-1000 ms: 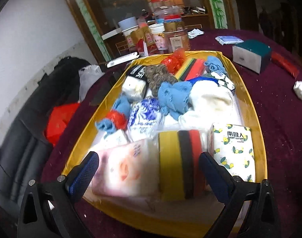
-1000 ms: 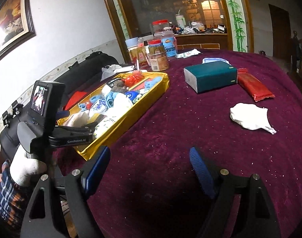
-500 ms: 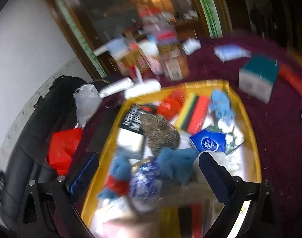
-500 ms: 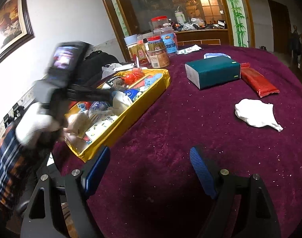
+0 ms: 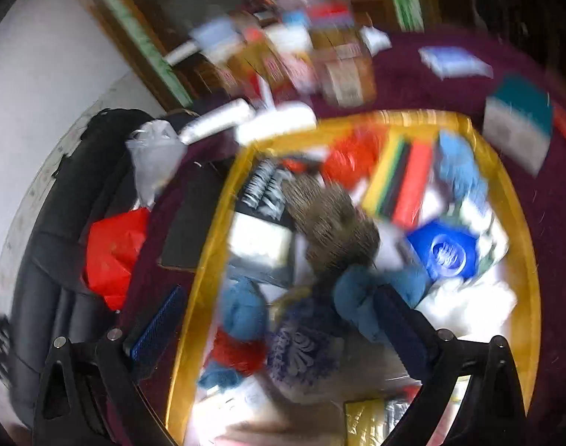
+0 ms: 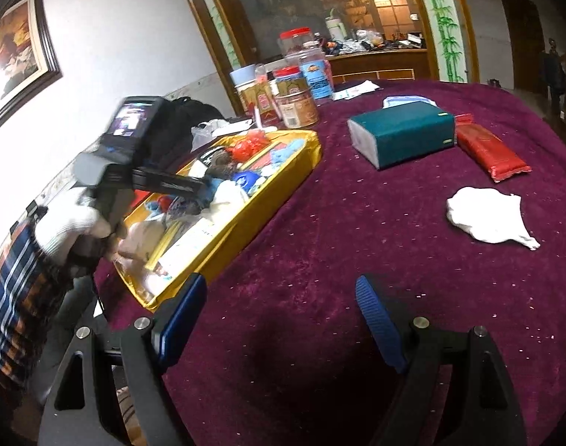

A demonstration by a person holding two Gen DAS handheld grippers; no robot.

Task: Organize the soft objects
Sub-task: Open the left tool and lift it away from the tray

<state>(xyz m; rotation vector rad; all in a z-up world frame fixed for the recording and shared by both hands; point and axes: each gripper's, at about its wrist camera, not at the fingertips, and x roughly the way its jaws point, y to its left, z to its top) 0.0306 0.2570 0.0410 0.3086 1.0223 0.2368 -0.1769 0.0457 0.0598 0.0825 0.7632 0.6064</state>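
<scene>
A shallow rectangular yellow tray point(image 6: 283, 178) sat on the desk's plush maroon cloth point(image 6: 320, 260), its long axis running away toward the jars, packed with soft things: blue knitted cloths point(image 5: 361, 297), a fuzzy brown bundle point(image 5: 335, 223), a striped sponge point(image 5: 401, 182) and white fabric. The left gripper point(image 5: 279, 319) hung over it, jaws spread, pinching nothing. The right gripper point(image 6: 279, 312) stood spread and empty above bare cloth, well apart from a crumpled white cloth point(image 6: 487, 215) and a teal box point(image 6: 401, 137).

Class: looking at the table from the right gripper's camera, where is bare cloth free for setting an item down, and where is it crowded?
Free: the cloth between the yellow tray and white cloth, in front of the green box. Crowded: inside the tray and around the jars.
</scene>
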